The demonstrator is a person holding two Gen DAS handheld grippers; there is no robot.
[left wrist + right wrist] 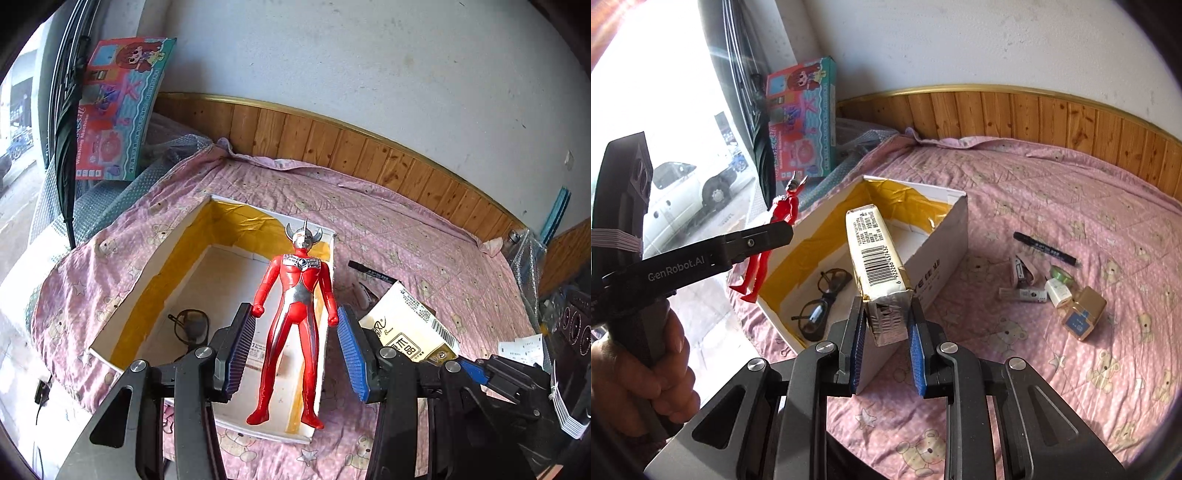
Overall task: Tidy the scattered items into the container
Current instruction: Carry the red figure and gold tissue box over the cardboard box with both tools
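Left wrist view: my left tool [295, 343] is spread wide, the red toy figure [295, 328] sits between its fingers without touching them, right over the white box [122, 299] on the pink bed sheet [406, 229]. My right tool [885, 332] pinches a tissue pack [877, 258] above the same box, glasses [822, 299] already inside, marker [1045, 249] and small bits lying beside it

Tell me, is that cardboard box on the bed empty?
Not empty. The open box already holds a pair of glasses on its floor; the rest of the floor looks bare.
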